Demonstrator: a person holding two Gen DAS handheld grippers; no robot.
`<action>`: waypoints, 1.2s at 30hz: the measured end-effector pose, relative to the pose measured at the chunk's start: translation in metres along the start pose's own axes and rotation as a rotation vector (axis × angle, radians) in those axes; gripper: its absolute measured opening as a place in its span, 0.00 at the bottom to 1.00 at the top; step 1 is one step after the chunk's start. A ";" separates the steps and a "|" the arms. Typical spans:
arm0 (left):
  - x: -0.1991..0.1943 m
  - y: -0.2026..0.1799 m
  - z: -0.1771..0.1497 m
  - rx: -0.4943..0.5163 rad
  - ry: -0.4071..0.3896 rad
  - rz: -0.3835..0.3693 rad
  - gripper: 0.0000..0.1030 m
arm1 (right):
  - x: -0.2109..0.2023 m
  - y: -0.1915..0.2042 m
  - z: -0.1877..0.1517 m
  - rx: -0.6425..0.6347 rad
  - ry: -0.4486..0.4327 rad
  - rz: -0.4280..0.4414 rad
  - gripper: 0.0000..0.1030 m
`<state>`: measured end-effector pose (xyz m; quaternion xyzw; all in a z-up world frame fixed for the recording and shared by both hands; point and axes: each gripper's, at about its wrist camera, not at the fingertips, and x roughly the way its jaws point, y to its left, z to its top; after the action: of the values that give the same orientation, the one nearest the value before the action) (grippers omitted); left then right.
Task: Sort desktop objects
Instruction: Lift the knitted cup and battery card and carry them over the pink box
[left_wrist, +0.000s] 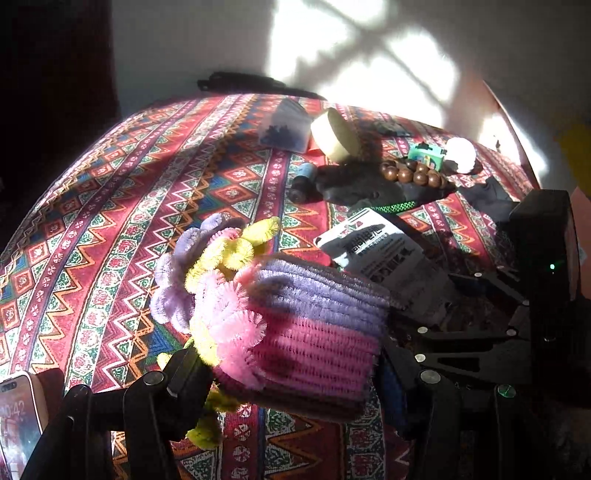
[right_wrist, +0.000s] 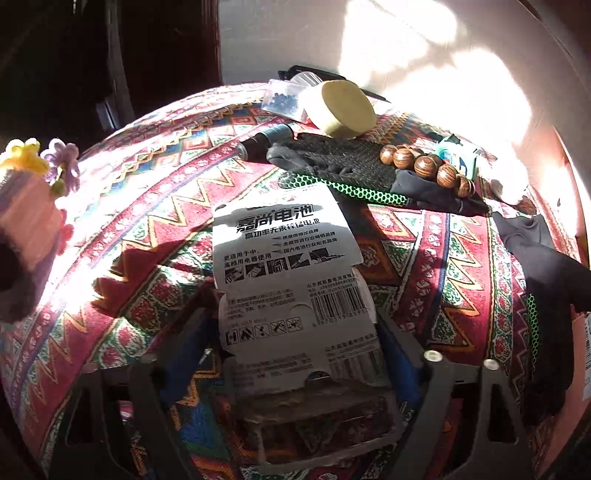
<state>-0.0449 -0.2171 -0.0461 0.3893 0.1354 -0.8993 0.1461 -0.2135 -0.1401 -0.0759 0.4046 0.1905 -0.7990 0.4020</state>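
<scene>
Sorting looks barely begun, judging by the spread: most items lie loose in a cluster on the tablecloth (left_wrist: 110, 229), a woven cotton-looking cloth in red, green and blue zigzag bands. Left gripper (left_wrist: 291, 354) has its jaws closed on a pipe-cleaner flower pot (left_wrist: 314, 325) — fuzzy chenille, ribbed purple band over pink, with yellow, pink and lilac looped flowers spilling out past the fingertips; held off the cloth, tilted. Right gripper (right_wrist: 306, 354) stands with jaws apart around the near end of a battery card (right_wrist: 284, 254), flat printed cardboard with a barcode, lying on the cloth; its blue pads flank the card's edges, no squeeze visible, so I read it as not gripped. Beyond the right gripper's tips: a black knit glove (right_wrist: 332, 162) with green mesh trim, limp; a string of wooden beads (right_wrist: 428, 168), polished, round, resting on it; a cream round block (right_wrist: 343, 107), waxy, on its edge; a clear bag of dark beads (right_wrist: 284, 99); a dark spool (right_wrist: 266, 142); a small green box (right_wrist: 458, 158). Near the left gripper's base, left side, a phone (left_wrist: 18, 417). Everything but the pot remains to be placed; no sorted group or bin in sight
</scene>
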 end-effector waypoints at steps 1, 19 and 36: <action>-0.001 -0.001 0.000 0.004 -0.004 0.001 0.63 | -0.003 0.006 0.000 -0.017 -0.005 0.008 0.68; -0.067 -0.064 0.008 0.113 -0.172 -0.017 0.63 | -0.173 0.048 -0.057 0.066 -0.230 -0.145 0.68; -0.104 -0.283 0.029 0.355 -0.267 -0.288 0.63 | -0.353 -0.062 -0.133 0.366 -0.606 -0.525 0.68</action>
<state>-0.1001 0.0497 0.0864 0.2636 0.0091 -0.9639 -0.0374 -0.0741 0.1538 0.1248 0.1546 0.0158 -0.9772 0.1449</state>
